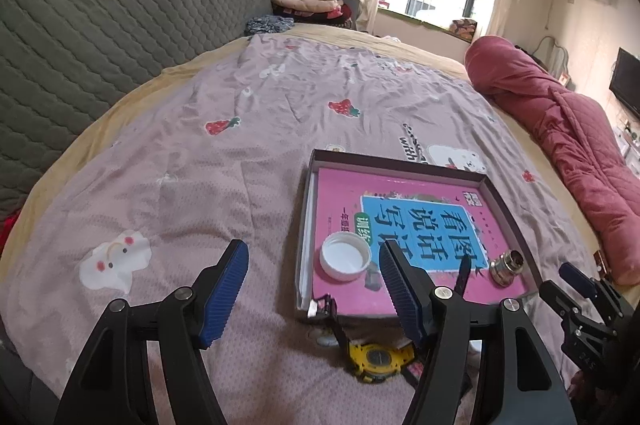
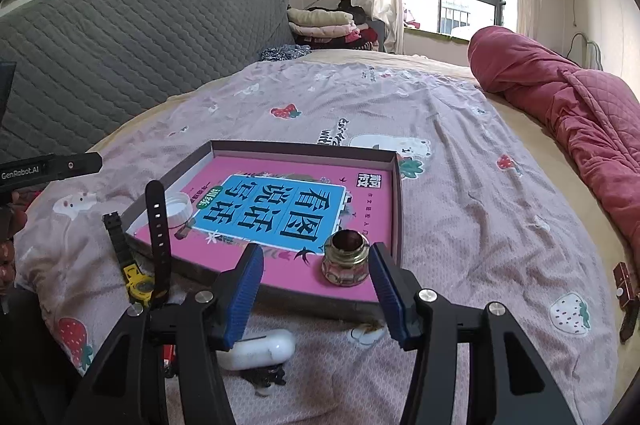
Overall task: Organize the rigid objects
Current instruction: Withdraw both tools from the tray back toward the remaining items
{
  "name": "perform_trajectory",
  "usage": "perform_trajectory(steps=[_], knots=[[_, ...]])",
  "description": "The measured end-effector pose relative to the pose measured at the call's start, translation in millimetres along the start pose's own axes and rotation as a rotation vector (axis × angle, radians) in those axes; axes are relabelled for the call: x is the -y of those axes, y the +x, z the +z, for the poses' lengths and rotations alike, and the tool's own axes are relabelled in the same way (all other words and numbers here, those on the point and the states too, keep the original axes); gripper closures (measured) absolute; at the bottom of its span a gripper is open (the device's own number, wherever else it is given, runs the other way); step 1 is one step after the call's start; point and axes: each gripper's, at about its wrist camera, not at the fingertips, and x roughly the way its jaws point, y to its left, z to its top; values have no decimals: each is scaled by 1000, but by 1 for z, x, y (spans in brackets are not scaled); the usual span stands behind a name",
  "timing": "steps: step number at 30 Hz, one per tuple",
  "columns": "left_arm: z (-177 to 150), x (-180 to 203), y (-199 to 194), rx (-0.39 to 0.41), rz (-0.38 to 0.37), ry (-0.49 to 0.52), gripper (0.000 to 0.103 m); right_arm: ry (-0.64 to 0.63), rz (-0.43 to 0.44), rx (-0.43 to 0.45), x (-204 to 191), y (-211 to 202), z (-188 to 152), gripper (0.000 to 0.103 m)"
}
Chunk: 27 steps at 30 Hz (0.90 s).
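Note:
A shallow cardboard tray lies on the bed with a pink book inside. On the book stand a white lid and a small brass-necked jar. My right gripper is open, and the jar stands upright between its fingertips, nearer the right pad, with a wide gap on the left. My left gripper is open and empty above the tray's near left corner. A yellow watch lies on the sheet before the tray, its black strap sticking up.
A white capsule-shaped case and a small red item lie on the sheet near the tray's front. A rolled red quilt runs along the right. A small brown box sits at the bed's right edge. The grey padded headboard rises on the left.

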Motion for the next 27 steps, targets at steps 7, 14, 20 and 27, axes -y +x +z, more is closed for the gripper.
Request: perform_trajectory(steps=[7,14,20,27], knots=[[-9,-3,-12,-5,2,7,33,-7,-10,-3,-3,-10,-4,49],[-18,-3,-19,-19,-9,16,33,-1,-18,-6,-2,-21,-10,49],[-25,-1,-22,-42,-21,19,33,-12,-25,-7,-6,-31,-14,49],[-35,0,-16,-79,-25,33,33,-15,-22,-24,-10,-36,-21,49]])
